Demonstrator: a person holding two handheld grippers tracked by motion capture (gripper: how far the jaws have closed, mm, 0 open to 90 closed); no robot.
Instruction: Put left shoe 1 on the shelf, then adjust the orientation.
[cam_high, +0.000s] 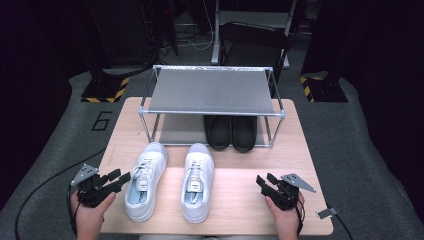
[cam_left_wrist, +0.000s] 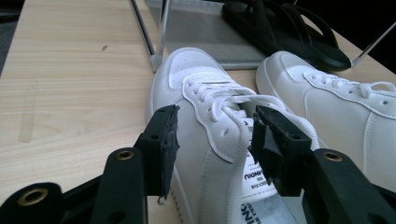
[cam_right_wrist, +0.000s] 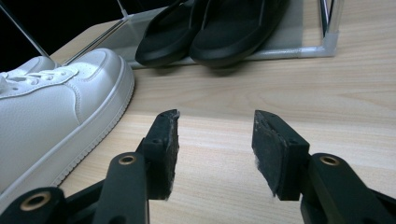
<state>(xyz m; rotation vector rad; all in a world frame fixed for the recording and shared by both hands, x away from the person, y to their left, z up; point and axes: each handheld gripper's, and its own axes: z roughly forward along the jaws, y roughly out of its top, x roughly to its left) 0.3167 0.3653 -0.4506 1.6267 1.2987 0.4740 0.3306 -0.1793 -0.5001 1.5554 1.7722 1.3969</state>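
While a pair of white sneakers is sitting side by side on the near half of the wooden desk (cam_high: 235, 200), toes pointing far toward a metal shoe rack (cam_high: 212, 90), a person is holding a gripper in each hand at the near edge. The left gripper (cam_high: 118, 178) is lying just beside the left sneaker (cam_high: 146, 181), its jaws spread wide; in the left gripper view they are straddling that sneaker's (cam_left_wrist: 210, 140) collar, one jaw outside the shoe's outer wall and the other over the tongue, gripping nothing. The right sneaker (cam_high: 198, 181) is resting next to it, laces up. The right gripper (cam_high: 265, 181) is hovering well apart from both shoes over bare wood at the near right, its jaws likewise standing wide open and empty. A pair of black slippers (cam_high: 231, 131) is sitting on the rack's lower shelf at the far right, while the rack's grey top shelf is lying bare.
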